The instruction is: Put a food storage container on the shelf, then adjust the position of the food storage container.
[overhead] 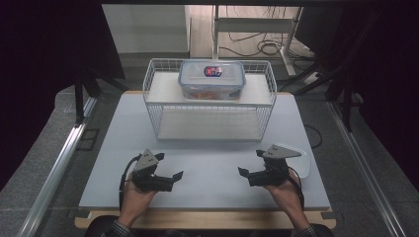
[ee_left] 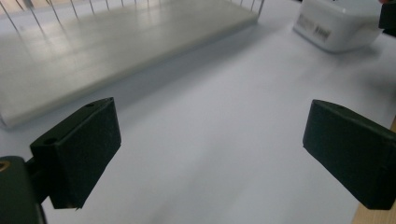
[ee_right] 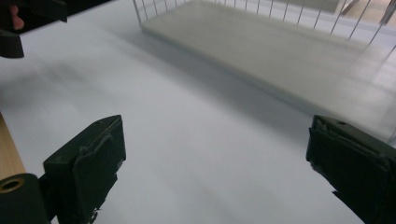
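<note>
We see both grippers low over the worktop (overhead: pixel 207 163), pointing toward each other. Left gripper (overhead: pixel 170 168) released, jaws wide apart, nothing between them. Right gripper (overhead: pixel 249 164) likewise released and empty. White box (overhead: pixel 302 160) sits on the worktop just beside the right gripper. Wire rack (overhead: pixel 210 116) stands farther back, a clear lidded container (overhead: pixel 212 79) on its top shelf.
</note>
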Action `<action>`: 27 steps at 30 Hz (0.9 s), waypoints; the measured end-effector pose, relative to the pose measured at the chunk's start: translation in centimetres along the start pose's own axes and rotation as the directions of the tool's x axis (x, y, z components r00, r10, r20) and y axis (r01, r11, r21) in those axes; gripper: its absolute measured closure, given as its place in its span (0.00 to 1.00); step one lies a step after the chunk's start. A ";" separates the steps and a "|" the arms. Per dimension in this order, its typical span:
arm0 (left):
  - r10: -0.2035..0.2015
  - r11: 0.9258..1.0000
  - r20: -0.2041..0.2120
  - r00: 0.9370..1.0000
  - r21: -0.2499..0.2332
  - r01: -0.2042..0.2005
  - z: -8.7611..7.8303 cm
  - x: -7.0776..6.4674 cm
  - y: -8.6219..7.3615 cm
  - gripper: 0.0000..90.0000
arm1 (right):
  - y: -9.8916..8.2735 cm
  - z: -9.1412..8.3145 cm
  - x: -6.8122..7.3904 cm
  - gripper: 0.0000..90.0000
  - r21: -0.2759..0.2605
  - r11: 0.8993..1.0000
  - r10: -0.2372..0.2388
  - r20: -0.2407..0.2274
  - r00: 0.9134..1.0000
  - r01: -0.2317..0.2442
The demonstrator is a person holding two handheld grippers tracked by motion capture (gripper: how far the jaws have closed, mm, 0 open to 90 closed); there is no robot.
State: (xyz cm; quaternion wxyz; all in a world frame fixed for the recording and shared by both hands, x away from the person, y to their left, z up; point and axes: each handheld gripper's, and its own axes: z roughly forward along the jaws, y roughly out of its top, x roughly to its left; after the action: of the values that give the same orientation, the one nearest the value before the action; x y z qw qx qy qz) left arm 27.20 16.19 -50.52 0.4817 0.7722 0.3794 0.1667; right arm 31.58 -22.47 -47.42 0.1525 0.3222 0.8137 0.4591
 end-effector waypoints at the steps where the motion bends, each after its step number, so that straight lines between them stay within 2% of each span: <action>1: 0.006 1.000 -0.004 1.000 0.008 -0.006 0.1 -0.1 -0.1 0.04 | -0.3 0.1 0.0 0.05 0.016 1.000 0.002 0.001 1.000 -0.002; 3: 0.020 1.000 -0.015 1.000 0.015 -0.020 0.1 -0.2 0.0 0.04 | -0.5 0.2 0.1 0.05 0.032 0.999 0.004 0.012 1.000 -0.004; 7: 0.007 1.000 -0.018 1.000 0.007 -0.007 0.1 0.0 -0.1 0.04 | -0.3 0.0 0.0 0.00 0.025 1.000 0.017 0.046 0.999 -0.018; 12: -0.008 1.000 -0.016 1.000 0.021 0.008 0.4 0.4 -0.5 0.04 | 0.0 -0.9 -0.9 0.00 0.016 0.997 0.075 0.076 0.994 -0.076; 14: 0.002 1.000 -0.021 1.000 0.026 -0.001 0.4 0.5 -0.6 0.04 | 0.0 -1.4 -1.5 0.05 0.011 0.995 0.095 0.100 0.990 -0.096; 17: 0.005 1.000 -0.019 1.000 0.028 -0.004 0.5 0.5 -0.6 0.04 | 0.1 -2.3 -2.2 0.19 0.006 0.994 0.109 0.135 0.985 -0.111; 20: 0.008 1.000 -0.011 1.000 0.021 -0.008 0.5 0.5 -0.6 0.04 | 0.1 -3.6 -3.2 0.41 0.006 0.994 0.108 0.205 0.973 -0.111; 22: 0.006 1.000 -0.007 1.000 0.011 -0.006 0.5 0.5 -0.6 0.04 | -0.1 -4.4 -4.3 0.54 0.024 0.992 0.111 0.253 0.961 -0.121; 24: 0.006 1.000 -0.004 1.000 0.008 -0.006 0.4 0.6 -0.6 0.04 | -0.6 -5.3 -5.6 0.67 0.039 0.989 0.126 0.277 0.952 -0.143; 26: 0.004 1.000 -0.005 1.000 0.012 -0.004 0.5 0.6 -0.6 0.04 | -1.1 -6.5 -6.9 0.83 0.030 0.985 0.152 0.307 0.940 -0.169; 27: 0.001 1.000 -0.003 1.000 0.014 -0.001 0.5 0.6 -0.7 0.04 | -1.2 -7.0 -7.3 0.89 0.028 0.984 0.157 0.308 0.938 -0.174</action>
State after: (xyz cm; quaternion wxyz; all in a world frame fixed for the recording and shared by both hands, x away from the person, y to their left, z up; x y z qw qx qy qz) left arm 27.65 16.53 -51.42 0.4757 0.7754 0.3809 0.1657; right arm 32.73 -32.26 -45.10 0.2282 0.4607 0.7627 0.3925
